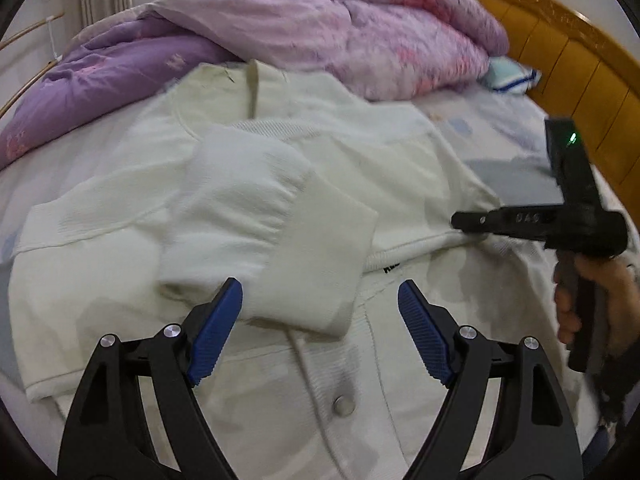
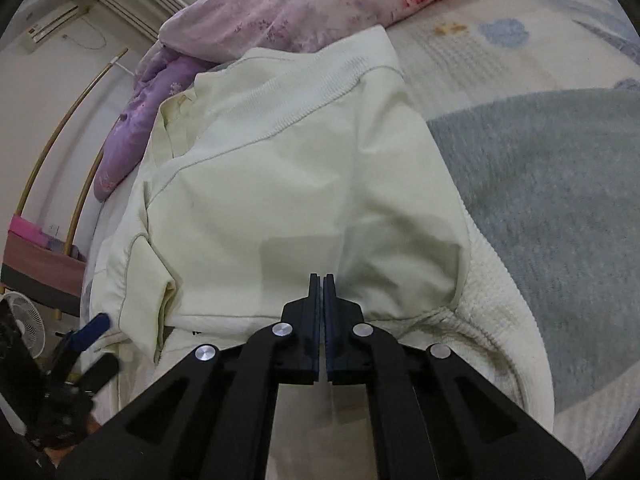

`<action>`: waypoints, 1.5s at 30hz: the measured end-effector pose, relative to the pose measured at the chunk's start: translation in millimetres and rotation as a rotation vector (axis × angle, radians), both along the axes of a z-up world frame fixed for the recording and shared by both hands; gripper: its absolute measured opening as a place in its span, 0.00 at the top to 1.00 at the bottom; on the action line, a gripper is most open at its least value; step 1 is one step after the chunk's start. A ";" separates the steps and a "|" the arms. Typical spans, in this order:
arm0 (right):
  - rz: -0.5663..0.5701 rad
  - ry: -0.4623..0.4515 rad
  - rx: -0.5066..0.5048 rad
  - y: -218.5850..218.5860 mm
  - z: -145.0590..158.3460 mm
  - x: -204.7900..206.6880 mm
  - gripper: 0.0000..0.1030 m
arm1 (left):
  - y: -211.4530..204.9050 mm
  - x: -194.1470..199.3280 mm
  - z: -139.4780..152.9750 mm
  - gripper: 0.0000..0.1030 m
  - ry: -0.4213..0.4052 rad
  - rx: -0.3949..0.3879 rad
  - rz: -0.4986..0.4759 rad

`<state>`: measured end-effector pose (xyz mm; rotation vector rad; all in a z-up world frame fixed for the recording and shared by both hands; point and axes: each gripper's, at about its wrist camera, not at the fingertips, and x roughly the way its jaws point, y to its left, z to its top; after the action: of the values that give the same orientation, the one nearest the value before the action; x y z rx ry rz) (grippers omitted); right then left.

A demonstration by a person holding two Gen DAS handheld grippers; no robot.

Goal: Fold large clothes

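Note:
A cream button-front garment (image 1: 400, 168) lies spread on the bed, one sleeve (image 1: 256, 216) folded across its chest. My left gripper (image 1: 320, 286) hangs open just above the sleeve's cuff, its blue pads (image 1: 218, 332) apart and gripping nothing. In the right wrist view the garment (image 2: 288, 184) fills the middle and my right gripper (image 2: 322, 280) hovers over it, shut, with no cloth visible between the fingers. In the left wrist view the right gripper (image 1: 460, 220), held by a hand (image 1: 576, 304), has its tip at the garment's right edge. The left gripper (image 2: 98, 350) shows at that view's lower left.
A bunched purple and pink quilt (image 1: 320, 28) lies behind the garment, with a wooden headboard (image 1: 580, 64) and a small blue-striped pillow (image 1: 510, 76) at the right. A grey-blue patterned sheet (image 2: 540, 200) covers the bed to the right. A fan (image 2: 22, 320) stands off the left side.

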<state>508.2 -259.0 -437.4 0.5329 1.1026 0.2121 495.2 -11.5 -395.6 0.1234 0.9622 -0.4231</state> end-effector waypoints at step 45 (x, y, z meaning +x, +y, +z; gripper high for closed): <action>-0.032 0.027 -0.106 -11.7 7.2 16.0 0.97 | 210.2 38.1 29.3 0.64 0.003 -0.244 0.472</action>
<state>524.1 -270.7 -430.2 0.4597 1.1240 0.1181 533.3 198.7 -366.4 -0.3219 0.9013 -0.1018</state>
